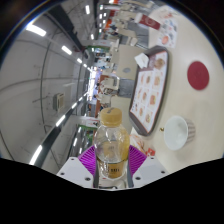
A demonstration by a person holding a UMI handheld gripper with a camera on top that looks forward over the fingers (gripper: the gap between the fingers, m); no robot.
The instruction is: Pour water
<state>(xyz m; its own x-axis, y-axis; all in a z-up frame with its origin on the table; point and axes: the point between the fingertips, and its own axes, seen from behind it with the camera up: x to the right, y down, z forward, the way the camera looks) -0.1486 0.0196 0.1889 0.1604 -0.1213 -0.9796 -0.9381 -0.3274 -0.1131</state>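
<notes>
While tongs (111,160) grip bottle (111,143), amber liquid inside

Menu card (150,92), red disc (198,72), ceiling lights (36,29)

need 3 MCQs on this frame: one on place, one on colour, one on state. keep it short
1. Where is the bottle?
A. Between the fingers of the hand-held gripper
B. Lying on the red-rimmed tray
C. Inside the white cup

2. What colour is the bottle's cap?
A. Blue
B. White
C. Green

3. How does the white cup stand?
A. Tipped on its side
B. Upside down
C. Upright on the table, mouth up

Answers:
1. A: the bottle sits upright between the two purple-padded fingers, and the pads appear to press on it.
2. B: the cap at the top of the bottle shows white above the clear neck.
3. C: the cup's open rim faces up, beside the tray.
</notes>
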